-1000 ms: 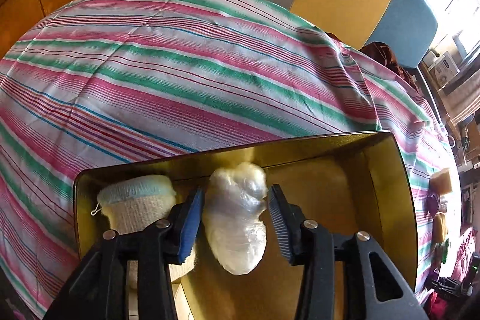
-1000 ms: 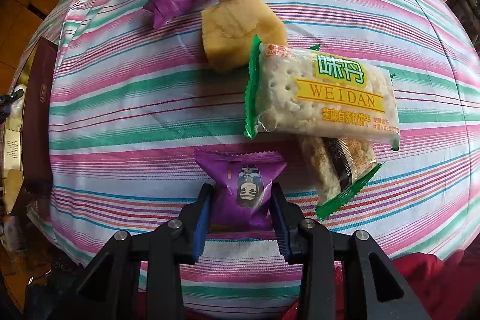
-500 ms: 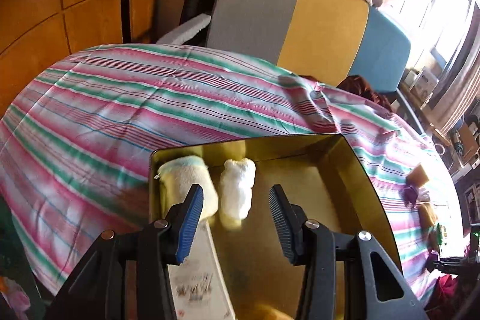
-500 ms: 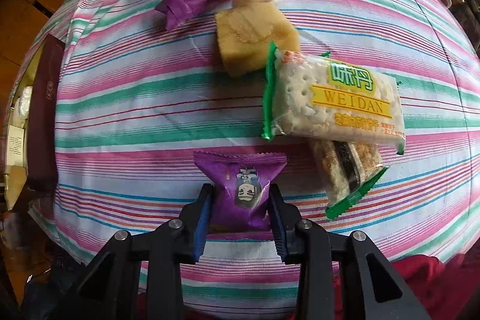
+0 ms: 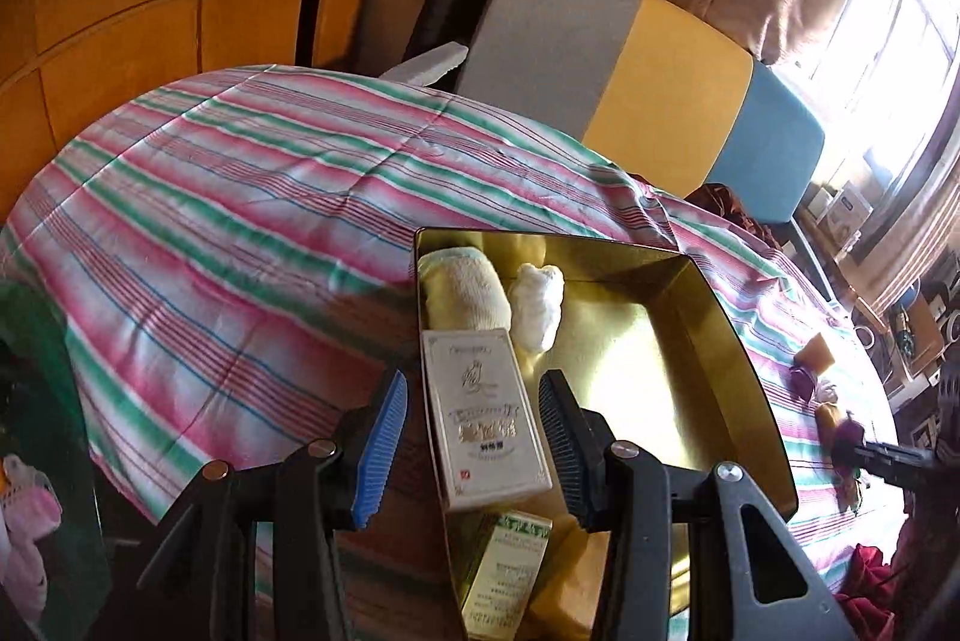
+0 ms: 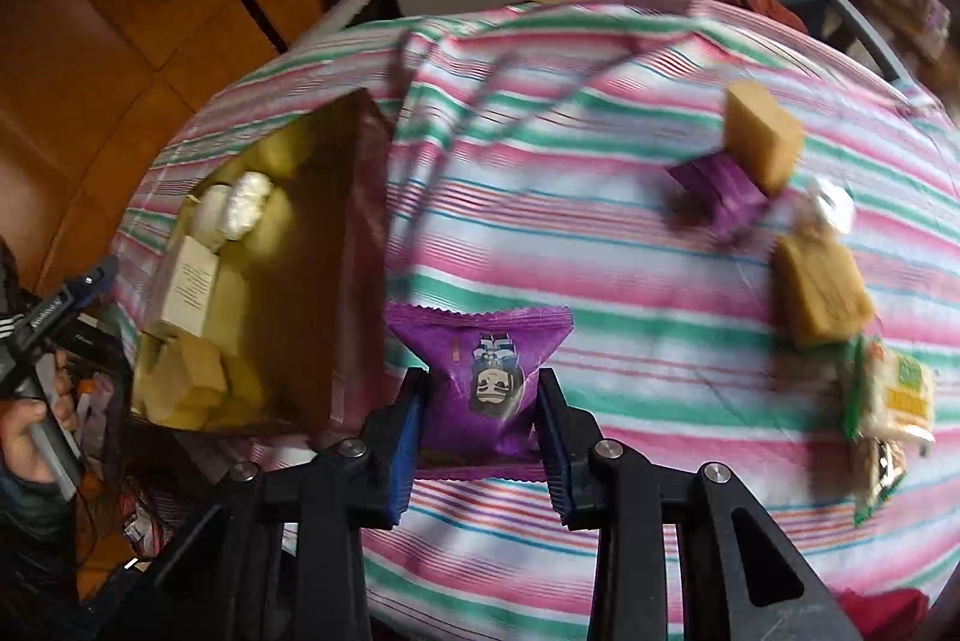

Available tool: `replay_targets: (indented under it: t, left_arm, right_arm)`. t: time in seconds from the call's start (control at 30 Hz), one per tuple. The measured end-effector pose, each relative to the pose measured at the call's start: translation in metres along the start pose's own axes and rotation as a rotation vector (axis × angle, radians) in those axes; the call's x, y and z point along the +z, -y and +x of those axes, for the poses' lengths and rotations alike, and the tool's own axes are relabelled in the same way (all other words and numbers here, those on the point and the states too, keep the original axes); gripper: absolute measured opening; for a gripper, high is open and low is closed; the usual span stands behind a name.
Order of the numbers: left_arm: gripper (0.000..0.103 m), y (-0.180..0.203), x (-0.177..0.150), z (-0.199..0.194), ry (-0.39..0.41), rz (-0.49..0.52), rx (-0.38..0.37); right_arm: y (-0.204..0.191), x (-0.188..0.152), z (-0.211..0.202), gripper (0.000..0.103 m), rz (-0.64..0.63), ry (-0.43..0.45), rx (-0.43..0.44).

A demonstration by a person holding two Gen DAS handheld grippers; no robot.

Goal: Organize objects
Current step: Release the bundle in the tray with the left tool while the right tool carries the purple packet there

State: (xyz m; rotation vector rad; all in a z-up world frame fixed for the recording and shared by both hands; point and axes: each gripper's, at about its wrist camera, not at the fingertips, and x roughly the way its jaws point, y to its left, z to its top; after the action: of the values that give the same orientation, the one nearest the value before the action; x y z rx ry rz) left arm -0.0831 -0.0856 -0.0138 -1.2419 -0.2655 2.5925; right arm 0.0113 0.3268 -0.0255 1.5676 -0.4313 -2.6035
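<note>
We note right gripper (image 6: 480, 431) jaws pinching the purple packet (image 6: 486, 371); left gripper (image 5: 474, 446) jaws spread, empty, above the gold box (image 5: 738, 341).

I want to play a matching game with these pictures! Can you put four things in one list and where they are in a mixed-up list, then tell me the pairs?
Things:
1. purple snack packet
2. white wrapped bundle
3. green-edged cracker pack
4. left claw

Places or states:
A. on the striped cloth, far right
B. open, holding nothing, above the gold box
C. squeezed in the right claw
D. inside the gold box, beside the rolled towel

Pairs: 1-C, 2-D, 3-A, 4-B
</note>
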Motion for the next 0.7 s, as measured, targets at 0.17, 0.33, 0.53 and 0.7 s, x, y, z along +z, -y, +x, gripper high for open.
replay_targets:
  t: [0.17, 0.33, 0.53, 0.7]
  left_arm:
    - [0.046, -0.012, -0.013, -0.003, -0.015, -0.023, -0.008]
    - [0.046, -0.02, -0.023, -0.002, -0.029, -0.031, -0.006]
    - [0.046, -0.021, -0.028, -0.004, -0.025, -0.017, -0.004]
    - [0.046, -0.019, -0.029, 0.0, -0.031, -0.003, 0.004]
  right_arm:
    - [-0.106, 0.043, 0.047, 0.036, -0.14, -0.016, 0.098]
    - [-0.173, 0.064, 0.117, 0.036, -0.178, -0.113, 0.114]
    - [-0.216, 0.084, 0.179, 0.037, -0.154, -0.185, 0.092]
    - [-0.218, 0.093, 0.188, 0.053, -0.068, -0.175, 0.186]
